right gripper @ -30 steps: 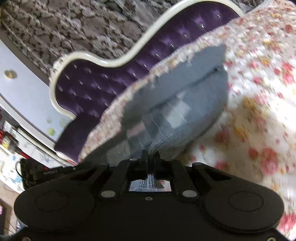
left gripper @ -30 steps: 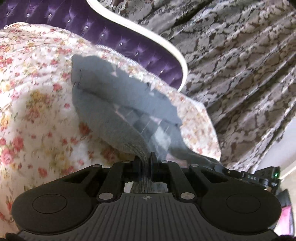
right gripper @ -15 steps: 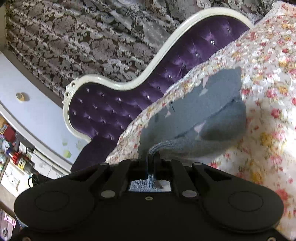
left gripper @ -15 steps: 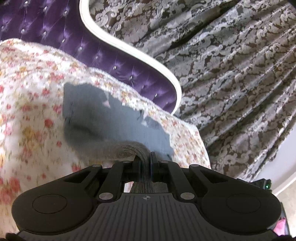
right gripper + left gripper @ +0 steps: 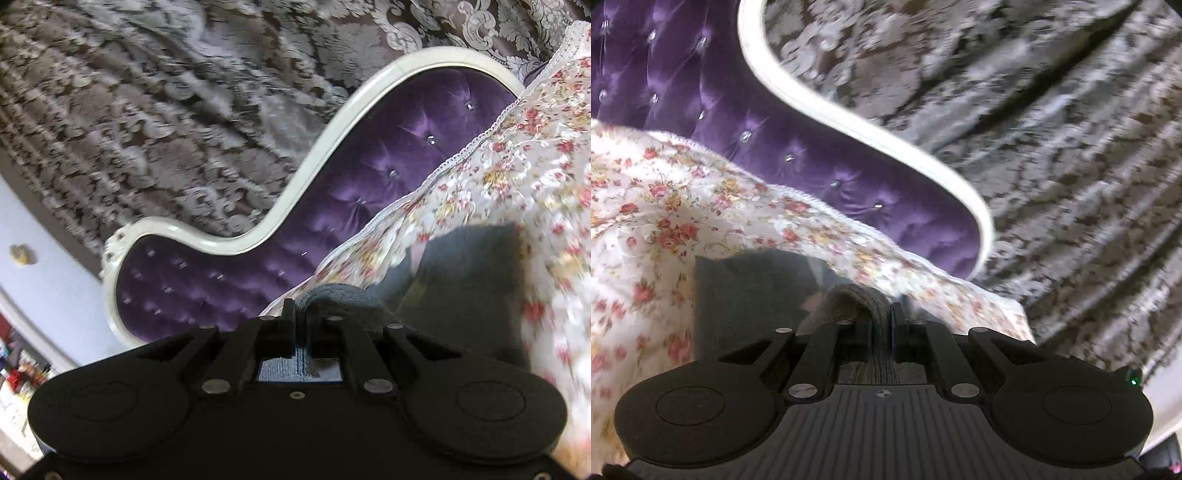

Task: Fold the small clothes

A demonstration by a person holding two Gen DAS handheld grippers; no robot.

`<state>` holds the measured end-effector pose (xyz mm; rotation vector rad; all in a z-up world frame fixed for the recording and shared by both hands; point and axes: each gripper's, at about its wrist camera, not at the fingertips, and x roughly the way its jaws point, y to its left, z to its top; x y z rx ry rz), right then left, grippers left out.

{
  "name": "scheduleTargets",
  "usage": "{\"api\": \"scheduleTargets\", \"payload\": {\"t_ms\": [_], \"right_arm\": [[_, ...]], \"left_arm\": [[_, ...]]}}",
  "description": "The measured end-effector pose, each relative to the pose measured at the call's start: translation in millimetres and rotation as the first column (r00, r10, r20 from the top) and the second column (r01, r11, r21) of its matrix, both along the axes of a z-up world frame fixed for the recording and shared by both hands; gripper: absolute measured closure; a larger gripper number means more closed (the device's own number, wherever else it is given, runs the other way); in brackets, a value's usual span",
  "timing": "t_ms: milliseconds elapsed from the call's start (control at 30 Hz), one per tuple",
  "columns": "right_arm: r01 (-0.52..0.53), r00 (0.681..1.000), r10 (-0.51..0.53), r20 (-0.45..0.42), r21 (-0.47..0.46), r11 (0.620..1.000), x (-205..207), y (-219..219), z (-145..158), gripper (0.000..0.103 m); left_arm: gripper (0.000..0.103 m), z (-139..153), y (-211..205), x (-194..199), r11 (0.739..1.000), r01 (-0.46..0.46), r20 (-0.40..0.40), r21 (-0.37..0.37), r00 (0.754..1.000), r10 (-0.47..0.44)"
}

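Observation:
A small grey knitted garment (image 5: pixel 746 295) lies on a floral bedspread (image 5: pixel 657 206). My left gripper (image 5: pixel 881 314) is shut on one edge of it, with the cloth bunched up between the fingers. My right gripper (image 5: pixel 301 314) is shut on another edge of the same garment (image 5: pixel 469 280), which drapes down to the right of the fingers. The part of the garment below both grippers is hidden by their bodies.
A purple tufted headboard (image 5: pixel 683 85) with a white curved frame (image 5: pixel 849 122) stands behind the bed; it also shows in the right wrist view (image 5: pixel 388 184). Patterned grey curtains (image 5: pixel 1052 129) hang behind it. Shelves with clutter (image 5: pixel 18 373) stand at the far left.
Both grippers have carried the held edges forward over the garment toward the headboard. Much less of the grey cloth shows ahead of the fingers than before.

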<state>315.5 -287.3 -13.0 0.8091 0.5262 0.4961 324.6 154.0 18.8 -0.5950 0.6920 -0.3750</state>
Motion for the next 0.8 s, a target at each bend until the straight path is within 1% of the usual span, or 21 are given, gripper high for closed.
{"api": "scheduleTargets", "payload": {"t_ms": [100, 167, 267, 300, 333, 367, 400, 433, 467, 533, 567, 600, 633, 667, 700, 800], "right_arm": [[0.026, 0.999, -0.026, -0.028, -0.028, 0.999, 39.2, 3.0, -19.1, 0.09], [0.04, 0.998, -0.042, -0.055, -0.037, 0.999, 62.8, 4.8, -33.2, 0.09], [0.055, 0.993, -0.061, -0.102, -0.061, 0.997, 91.0, 7.5, -52.2, 0.09], [0.058, 0.99, -0.067, -0.122, -0.074, 0.996, 99.8, 8.7, -58.0, 0.09], [0.064, 0.988, -0.075, -0.135, -0.087, 0.994, 105.9, 9.8, -62.1, 0.088], [0.067, 0.985, -0.082, -0.149, -0.099, 0.993, 112.0, 10.7, -67.2, 0.084], [0.071, 0.983, -0.087, -0.161, -0.105, 0.992, 116.9, 10.3, -70.5, 0.083], [0.075, 0.981, -0.093, -0.171, -0.107, 0.991, 120.2, 8.8, -74.3, 0.08], [0.088, 0.979, -0.107, -0.175, -0.111, 0.99, 122.0, 6.6, -75.5, 0.075], [0.114, 0.979, -0.132, -0.156, -0.123, 0.986, 121.2, 1.2, -72.0, 0.05], [0.117, 0.982, -0.135, -0.133, -0.134, 0.984, 116.2, -2.3, -67.8, 0.047], [0.115, 0.984, -0.133, -0.119, -0.15, 0.982, 112.9, -3.6, -63.9, 0.047], [0.102, 0.987, -0.122, -0.1, -0.185, 0.977, 106.3, -3.5, -58.6, 0.047], [0.085, 0.99, -0.107, -0.086, -0.226, 0.97, 102.1, -1.0, -54.8, 0.047], [0.062, 0.994, -0.086, -0.074, -0.281, 0.958, 97.2, 3.6, -50.9, 0.047], [-0.001, 0.998, -0.028, -0.063, -0.427, 0.904, 89.2, 21.9, -48.4, 0.047]], "left_arm": [[0.095, -22.6, 3.1, 34.9, 1.0, -0.025, -0.056, -0.015, 0.998, 0.024], [0.095, -37.7, 2.6, 55.6, 0.999, -0.033, -0.092, -0.001, 0.995, 0.032], [0.093, -57.5, 3.3, 75.8, 0.998, -0.061, -0.135, 0.013, 0.989, 0.062], [0.089, -63.6, 5.5, 81.5, 0.997, -0.072, -0.146, 0.005, 0.987, 0.072], [0.082, -69.7, 8.7, 85.8, 0.996, -0.084, -0.157, -0.011, 0.984, 0.081], [0.067, -73.0, 13.1, 89.2, 0.994, -0.11, -0.159, -0.021, 0.982, 0.106], [0.059, -73.6, 17.9, 88.6, 0.99, -0.143, -0.148, -0.018, 0.979, 0.139], [0.059, -72.0, 23.4, 85.7, 0.985, -0.172, -0.126, -0.008, 0.977, 0.17], [0.059, -69.0, 27.8, 83.1, 0.983, -0.182, -0.104, 0.005, 0.978, 0.181], [0.056, -61.2, 34.2, 74.6, 0.983, -0.179, -0.072, 0.051, 0.981, 0.182], [0.055, -57.0, 35.8, 68.7, 0.981, -0.173, -0.057, 0.083, 0.982, 0.178], [0.053, -52.9, 35.5, 61.6, 0.98, -0.16, -0.038, 0.119, 0.985, 0.166], [0.052, -50.0, 33.2, 54.3, 0.978, -0.138, -0.02, 0.158, 0.989, 0.143], [0.047, -49.0, 29.3, 49.7, 0.974, -0.114, -0.008, 0.198, 0.993, 0.118], [0.041, -48.8, 23.5, 44.8, 0.967, -0.085, -0.001, 0.24, 0.996, 0.087], [0.04, -56.2, -1.9, 39.4, 0.932, 0.01, -0.002, 0.361, 1.0, -0.011]]}}
